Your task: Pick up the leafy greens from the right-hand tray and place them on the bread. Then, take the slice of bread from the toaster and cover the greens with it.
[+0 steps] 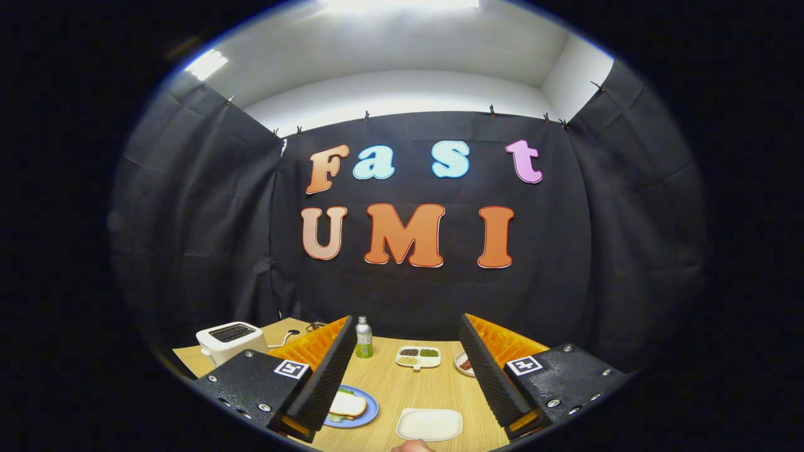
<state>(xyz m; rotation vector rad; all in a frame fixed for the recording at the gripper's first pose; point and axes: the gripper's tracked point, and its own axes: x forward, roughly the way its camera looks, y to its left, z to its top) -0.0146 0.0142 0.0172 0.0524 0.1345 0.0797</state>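
The bread (347,405), with greens (345,390) showing at its edge, is seen on a blue plate (367,414) beside the tip of one finger. The gripper (409,383) is held wide open, nothing between its fingers. An empty white tray (429,424) lies beside the plate, between the fingers, and the toaster (230,341) stands well beyond the plate.

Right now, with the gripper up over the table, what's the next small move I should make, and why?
Probably just ease back with the gripper open, reaching for nothing. Its fingers stand wide apart, empty. On the blue plate a bread slice lies with green peeking out at its edges, the white tray looks bare, and the slots of the toaster look dark.
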